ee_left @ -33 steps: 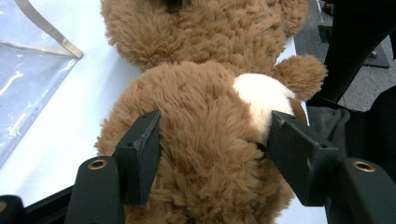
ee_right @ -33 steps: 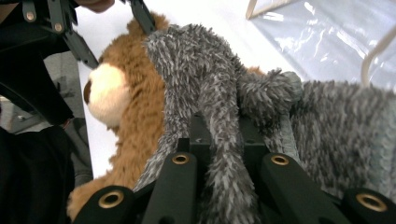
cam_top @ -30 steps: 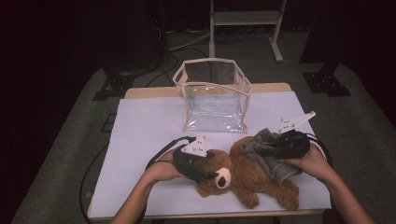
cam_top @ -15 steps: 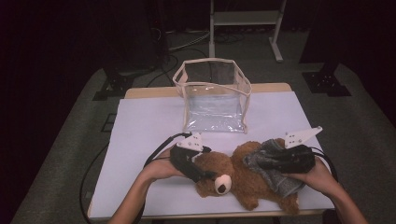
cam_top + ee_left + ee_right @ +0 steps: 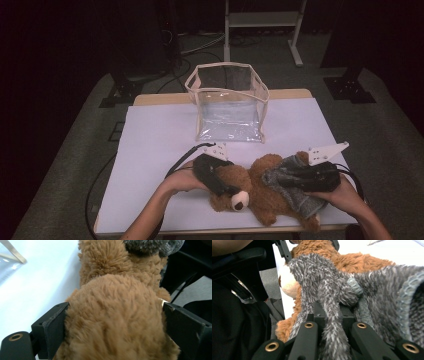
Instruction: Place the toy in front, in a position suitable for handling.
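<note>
The bear (image 5: 260, 192) lies flat on the table (image 5: 160, 140), near its front edge and well in front of the clear bag (image 5: 230, 102). Its long axis runs across the table: head toward the person's left, legs toward the right.

The left gripper (image 5: 227, 189) is at the head end. Its jaws have just been opening and now stand wide on either side of the head, with fur between them; in the left gripper view they flank the head rather than squeeze it.

The right gripper (image 5: 282, 182) is at the body end, jaws pinched narrow on the grey garment (image 5: 342, 290), which covers the bear's lower half.

Judgement: dressing is under way. The garment must travel along the bear's axis, and the right hand is the nearer one.
</note>
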`<state>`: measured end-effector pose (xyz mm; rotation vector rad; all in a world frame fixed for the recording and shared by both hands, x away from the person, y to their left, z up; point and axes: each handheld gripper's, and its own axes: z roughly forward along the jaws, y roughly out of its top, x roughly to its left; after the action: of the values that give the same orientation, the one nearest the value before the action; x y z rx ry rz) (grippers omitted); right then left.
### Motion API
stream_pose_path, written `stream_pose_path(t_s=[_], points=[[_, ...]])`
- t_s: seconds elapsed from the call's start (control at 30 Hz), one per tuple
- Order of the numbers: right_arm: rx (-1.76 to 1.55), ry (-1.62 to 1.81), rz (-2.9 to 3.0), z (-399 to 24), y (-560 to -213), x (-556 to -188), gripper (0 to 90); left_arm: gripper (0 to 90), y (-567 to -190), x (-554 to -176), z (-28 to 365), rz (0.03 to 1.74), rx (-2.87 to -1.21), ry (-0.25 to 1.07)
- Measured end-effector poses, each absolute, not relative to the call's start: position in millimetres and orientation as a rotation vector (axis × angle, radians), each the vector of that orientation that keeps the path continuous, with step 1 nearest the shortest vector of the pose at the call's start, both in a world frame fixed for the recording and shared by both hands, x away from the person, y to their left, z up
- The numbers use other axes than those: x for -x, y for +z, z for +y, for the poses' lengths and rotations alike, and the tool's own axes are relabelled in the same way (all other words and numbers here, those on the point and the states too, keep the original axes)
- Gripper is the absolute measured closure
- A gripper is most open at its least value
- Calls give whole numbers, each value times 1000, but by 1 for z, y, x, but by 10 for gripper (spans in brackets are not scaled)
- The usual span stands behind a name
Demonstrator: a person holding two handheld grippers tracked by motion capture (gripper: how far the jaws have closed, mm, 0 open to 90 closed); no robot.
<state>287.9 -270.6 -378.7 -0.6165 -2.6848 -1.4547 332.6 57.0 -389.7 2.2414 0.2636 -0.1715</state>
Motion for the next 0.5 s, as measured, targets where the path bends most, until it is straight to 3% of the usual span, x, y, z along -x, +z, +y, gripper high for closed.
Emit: stream_pose_path(t_s=[0.07,0.1,0.13,0.23,0.5], points=[[615,-1453,-2683,-270,-379,-288,804,158,-392,-335,56,265,-2240,-202],[619,-1454,-2684,-270,-379,-288,804,276,-392,-335,56,280,-2241,-211],[619,-1454,-2684,-270,-379,-288,804,276,-392,-336,57,275,-2246,-209],[639,-1470,-2680,-270,-379,-290,803,508,-385,-334,61,257,-2275,-131],[667,-1479,-2680,-269,-368,-302,803,573,-367,-336,63,216,-2314,16]])
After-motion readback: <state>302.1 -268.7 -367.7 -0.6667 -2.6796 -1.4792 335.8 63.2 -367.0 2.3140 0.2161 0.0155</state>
